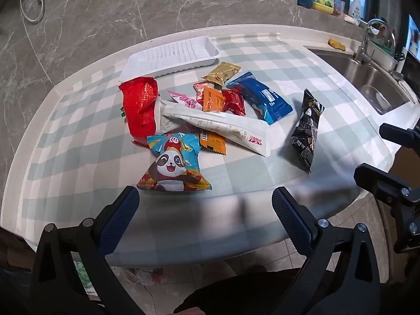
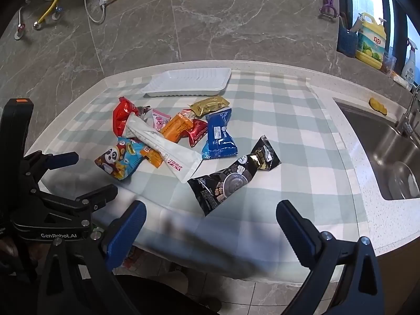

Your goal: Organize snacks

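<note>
Several snack packets lie in a loose pile on the checked cloth: a panda packet (image 1: 173, 168) (image 2: 119, 161), a red bag (image 1: 140, 107) (image 2: 122, 116), a long white pouch (image 1: 215, 128) (image 2: 168, 152), a blue packet (image 1: 261, 97) (image 2: 219, 137), a gold packet (image 1: 222, 73) (image 2: 208, 105) and a black packet (image 1: 307, 131) (image 2: 231, 178) lying apart to the right. An empty white tray (image 1: 170, 57) (image 2: 189, 82) stands behind the pile. My left gripper (image 1: 204, 207) is open and empty, just short of the panda packet. My right gripper (image 2: 210, 220) is open and empty, just short of the black packet.
A steel sink (image 1: 367, 81) (image 2: 380, 152) with a tap is set into the counter at the right. Bottles (image 2: 371, 39) stand on the sill behind it. The counter's front edge is right under both grippers. The marble wall rises behind the tray.
</note>
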The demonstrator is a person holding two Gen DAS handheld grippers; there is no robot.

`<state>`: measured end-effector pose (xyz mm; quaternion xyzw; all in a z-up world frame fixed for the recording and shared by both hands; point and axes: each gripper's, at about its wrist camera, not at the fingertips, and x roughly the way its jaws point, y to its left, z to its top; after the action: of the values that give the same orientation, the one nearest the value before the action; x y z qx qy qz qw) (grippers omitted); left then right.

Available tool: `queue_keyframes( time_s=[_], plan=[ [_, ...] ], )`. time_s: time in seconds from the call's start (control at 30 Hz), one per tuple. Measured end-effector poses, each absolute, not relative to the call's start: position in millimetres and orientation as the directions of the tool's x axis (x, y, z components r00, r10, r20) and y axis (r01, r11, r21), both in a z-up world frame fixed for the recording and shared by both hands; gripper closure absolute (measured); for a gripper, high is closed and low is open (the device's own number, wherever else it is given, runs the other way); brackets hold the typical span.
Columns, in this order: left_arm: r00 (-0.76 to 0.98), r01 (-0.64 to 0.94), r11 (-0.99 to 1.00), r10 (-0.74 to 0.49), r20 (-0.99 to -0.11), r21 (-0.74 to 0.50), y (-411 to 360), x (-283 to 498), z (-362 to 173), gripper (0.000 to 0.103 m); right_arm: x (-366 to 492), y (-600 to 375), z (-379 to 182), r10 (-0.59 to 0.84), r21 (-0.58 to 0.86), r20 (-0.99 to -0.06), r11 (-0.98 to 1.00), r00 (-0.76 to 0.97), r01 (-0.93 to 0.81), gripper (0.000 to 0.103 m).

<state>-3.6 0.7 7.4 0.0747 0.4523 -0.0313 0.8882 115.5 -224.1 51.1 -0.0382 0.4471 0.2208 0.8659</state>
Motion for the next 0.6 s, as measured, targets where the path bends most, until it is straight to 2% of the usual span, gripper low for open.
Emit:
queue_keyframes(
  time_s=[0.6],
  plan=[
    [0.592, 0.126, 0.987, 0.008, -0.806, 0.102, 2.5, -6.3, 8.0, 0.0, 112.3, -222.1, 50.5, 0.347, 0.127, -0.79, 0.899, 0.506, -0.419, 0.002]
  ],
)
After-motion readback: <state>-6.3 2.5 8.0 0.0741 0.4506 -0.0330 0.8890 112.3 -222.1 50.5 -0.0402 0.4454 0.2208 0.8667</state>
